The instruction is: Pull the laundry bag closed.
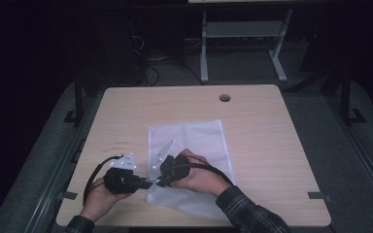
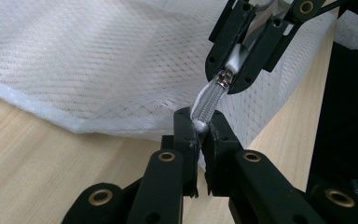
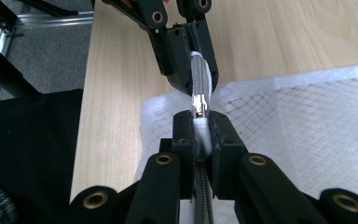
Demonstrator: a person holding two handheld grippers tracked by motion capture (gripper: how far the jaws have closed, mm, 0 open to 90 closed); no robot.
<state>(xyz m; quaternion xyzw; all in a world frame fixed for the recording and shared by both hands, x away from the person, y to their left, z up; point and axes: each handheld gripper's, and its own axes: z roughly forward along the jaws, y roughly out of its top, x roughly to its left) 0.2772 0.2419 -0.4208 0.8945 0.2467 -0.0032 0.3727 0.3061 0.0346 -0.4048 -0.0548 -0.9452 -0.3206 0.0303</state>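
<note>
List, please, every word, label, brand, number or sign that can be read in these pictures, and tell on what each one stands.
No text can be read.
Faint dark marks on the table, left of the white mesh bag: too small and blurred to read.
The bag, its zipper and both grippers show no lettering.

we see white woven mesh cloth bag [image 2: 98, 60] | shiny metal zipper slider [image 3: 198, 105] | matt pale wood table [image 1: 267, 126]
</note>
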